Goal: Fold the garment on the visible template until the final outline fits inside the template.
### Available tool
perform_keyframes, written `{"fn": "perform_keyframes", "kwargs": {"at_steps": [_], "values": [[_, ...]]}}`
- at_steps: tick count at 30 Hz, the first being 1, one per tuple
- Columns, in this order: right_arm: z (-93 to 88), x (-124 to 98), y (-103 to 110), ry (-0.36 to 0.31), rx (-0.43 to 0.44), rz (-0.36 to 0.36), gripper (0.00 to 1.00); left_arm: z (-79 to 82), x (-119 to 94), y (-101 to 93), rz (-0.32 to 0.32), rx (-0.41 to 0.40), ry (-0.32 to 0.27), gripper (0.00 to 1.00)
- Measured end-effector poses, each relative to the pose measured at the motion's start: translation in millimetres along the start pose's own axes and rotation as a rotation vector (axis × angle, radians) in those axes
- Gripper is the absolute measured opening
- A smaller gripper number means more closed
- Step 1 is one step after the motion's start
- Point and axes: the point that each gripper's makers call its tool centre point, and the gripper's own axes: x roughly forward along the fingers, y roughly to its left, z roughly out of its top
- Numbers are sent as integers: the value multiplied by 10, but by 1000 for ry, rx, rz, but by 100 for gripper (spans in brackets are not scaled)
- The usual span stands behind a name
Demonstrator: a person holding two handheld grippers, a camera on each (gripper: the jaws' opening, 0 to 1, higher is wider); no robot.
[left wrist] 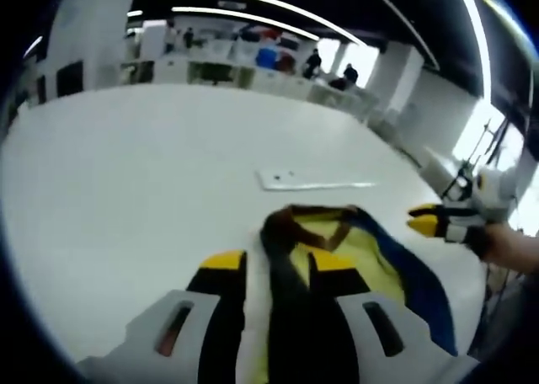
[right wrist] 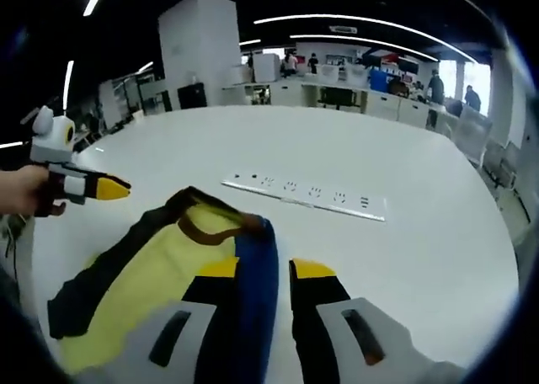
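In the left gripper view, the left tool (left wrist: 278, 270) is clamped on the garment (left wrist: 370, 258), a dark fold running up between its yellow-tipped jaws. The cloth is yellow with dark and blue edges and lies bunched on the white tabletop (left wrist: 126, 190), just ahead of the tool. In the right gripper view, the right tool (right wrist: 265, 274) is clamped on the garment's (right wrist: 160, 266) blue edge, the yellow body spreading to the left. Beyond the cloth, a white power strip (right wrist: 307, 194) lies flat on the tabletop (right wrist: 421, 232). The other tool shows at each view's edge, held in a hand (right wrist: 25, 190). Far off stand desks and people.
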Motion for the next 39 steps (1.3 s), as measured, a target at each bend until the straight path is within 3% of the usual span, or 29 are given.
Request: {"fn": "perform_keyframes", "kwargs": {"at_steps": [12, 24, 27, 31, 39], "values": [[-7, -672, 207, -43, 72, 31, 46, 5, -652, -231, -60, 1, -58, 43], [219, -1284, 482, -145, 56, 65, 65, 48, -1199, -342, -108, 29, -104, 59], [208, -1412, 550, -153, 40, 74, 70, 28, -1343, -371, -112, 43, -107, 63], [277, -1633, 639, -211, 50, 92, 78, -25, -1533, -428, -133, 32, -112, 68], [367, -2016, 693, -301, 47, 63, 91, -141, -1913, -565, -164, 39, -113, 82]]}}
